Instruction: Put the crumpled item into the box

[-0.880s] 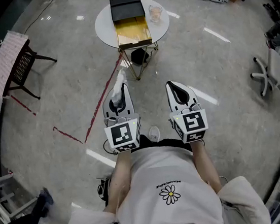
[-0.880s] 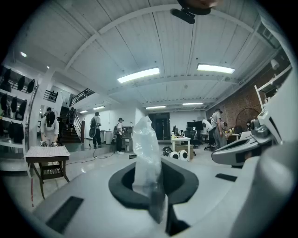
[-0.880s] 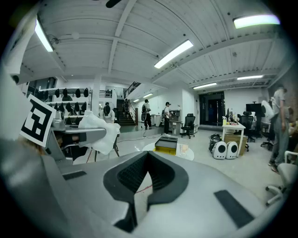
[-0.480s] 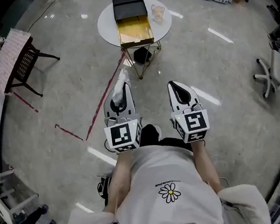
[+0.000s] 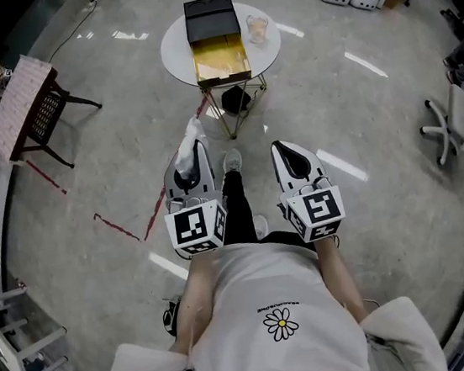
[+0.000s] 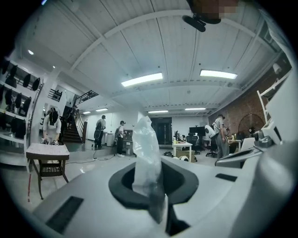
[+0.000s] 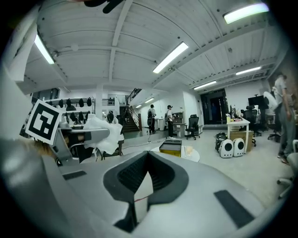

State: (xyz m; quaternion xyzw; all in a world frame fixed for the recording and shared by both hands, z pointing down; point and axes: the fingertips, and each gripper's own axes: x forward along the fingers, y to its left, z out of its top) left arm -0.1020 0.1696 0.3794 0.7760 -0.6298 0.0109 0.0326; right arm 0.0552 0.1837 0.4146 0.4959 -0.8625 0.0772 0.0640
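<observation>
Centrally, translucent crumpled bag (image 6: 145, 153) pinched in left gripper (image 5: 196, 146); right gripper (image 5: 281, 147) closed, empty; box (image 5: 219, 53) on far table (image 5: 175, 52), grey floor (image 5: 359, 121).

An open-plan office or lab: desks (image 6: 182, 148) and office chairs (image 7: 192, 126) mid-frame, ceiling strip lights (image 6: 142, 79) above, a staircase (image 6: 70, 132) at left.

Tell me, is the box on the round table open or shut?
Open: the box shows its gold inside, with the black lid lying behind it.
</observation>
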